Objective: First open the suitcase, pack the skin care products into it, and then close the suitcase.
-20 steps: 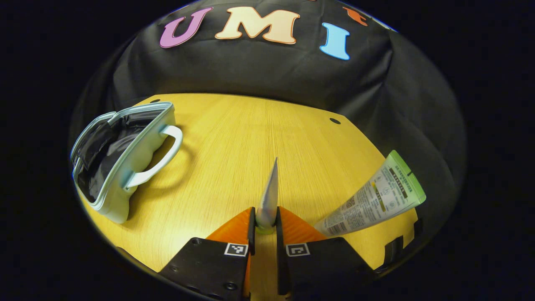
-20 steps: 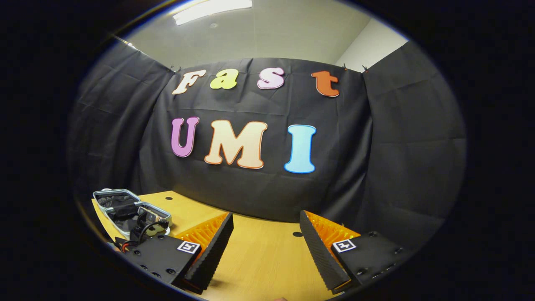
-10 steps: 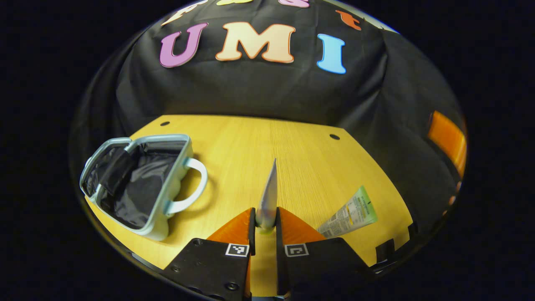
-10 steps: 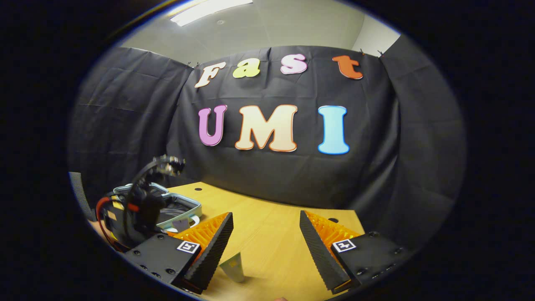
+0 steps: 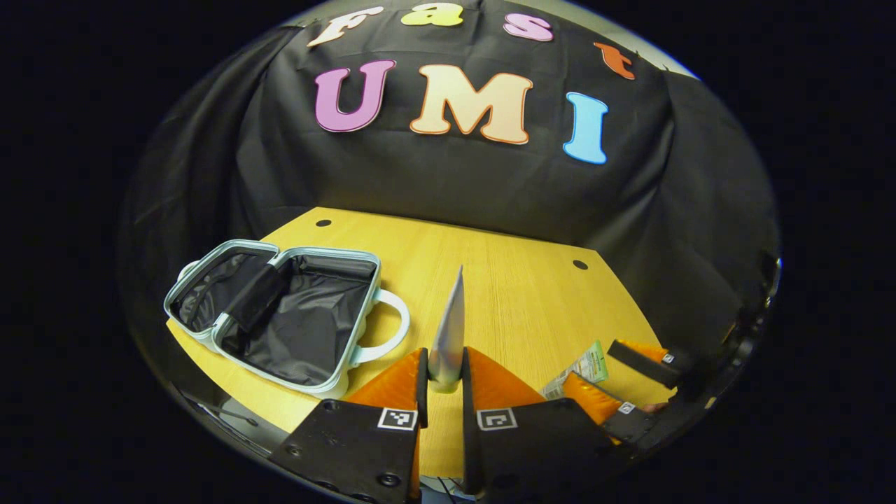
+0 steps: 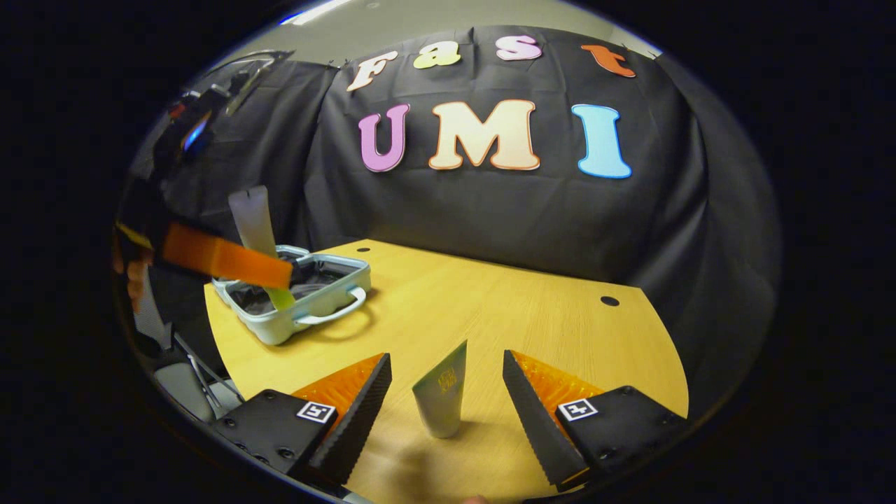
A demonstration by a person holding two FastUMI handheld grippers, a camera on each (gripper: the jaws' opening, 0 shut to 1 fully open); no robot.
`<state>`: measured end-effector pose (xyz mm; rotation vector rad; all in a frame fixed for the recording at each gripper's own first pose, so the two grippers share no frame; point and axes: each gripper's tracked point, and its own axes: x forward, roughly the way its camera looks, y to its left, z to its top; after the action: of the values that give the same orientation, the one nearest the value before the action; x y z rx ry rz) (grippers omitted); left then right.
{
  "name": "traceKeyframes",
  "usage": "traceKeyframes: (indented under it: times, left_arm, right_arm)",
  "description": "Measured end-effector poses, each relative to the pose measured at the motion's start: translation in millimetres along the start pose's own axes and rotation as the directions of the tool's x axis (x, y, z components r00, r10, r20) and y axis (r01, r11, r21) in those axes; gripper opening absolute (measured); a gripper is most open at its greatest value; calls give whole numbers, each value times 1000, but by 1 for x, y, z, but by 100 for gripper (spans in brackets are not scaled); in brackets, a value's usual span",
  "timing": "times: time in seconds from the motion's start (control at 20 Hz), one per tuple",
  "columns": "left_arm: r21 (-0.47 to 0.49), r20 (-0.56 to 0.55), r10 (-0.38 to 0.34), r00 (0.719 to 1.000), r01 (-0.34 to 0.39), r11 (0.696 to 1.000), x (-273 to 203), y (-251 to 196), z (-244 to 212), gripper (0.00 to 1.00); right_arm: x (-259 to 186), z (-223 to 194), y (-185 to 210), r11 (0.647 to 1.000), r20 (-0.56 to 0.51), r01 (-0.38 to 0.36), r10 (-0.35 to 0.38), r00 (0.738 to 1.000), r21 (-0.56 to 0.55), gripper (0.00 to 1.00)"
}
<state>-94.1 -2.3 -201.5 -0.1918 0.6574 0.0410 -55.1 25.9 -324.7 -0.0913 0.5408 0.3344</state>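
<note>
The small pale-blue suitcase (image 5: 336, 381) lies open on the wooden table, its dark lining showing, at the left of the left gripper view. My left gripper (image 5: 445, 357) is shut on a pale grey tube (image 5: 451, 322) seen edge-on. In the right gripper view that left gripper (image 6: 273, 280) holds the grey tube (image 6: 250, 217) upright in the air over the suitcase (image 6: 280, 329). My right gripper (image 6: 444, 364) stands open low over the table, with a green-and-white tube (image 6: 441, 395) lying between its fingers, untouched. The left gripper view shows that green tube (image 5: 581, 362) between the right gripper's fingers (image 5: 591, 395).
The wooden table (image 6: 504, 308) has bare surface between the suitcase and the green tube, and two small round holes (image 6: 610, 301) near its far edge. Black cloth closes the booth behind and to the sides. A hand (image 6: 136, 276) holds the left gripper at the far left.
The left gripper has risen and pulled back with the grey tube, nearer the suitcase. The right gripper has tilted down to the table and now straddles the green tube.
</note>
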Motion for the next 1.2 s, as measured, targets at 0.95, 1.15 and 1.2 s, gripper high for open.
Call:
traceKeyframes:
  times: [0.95,1.15,1.2]
  left_arm:
    - [-57,-51,83,995,-86,995,-18,73,5,16]
    - [-37,-114,67,991,-72,997,-5,108,5,17]
    - [-33,-130,65,989,-70,997,-1,118,5,16]
  right_arm:
    - [41,-61,12,999,-251,-22,29,967,30,23]
    - [41,-19,21,998,-239,14,3,971,69,23]
    - [42,-8,28,997,-231,13,4,973,70,23]
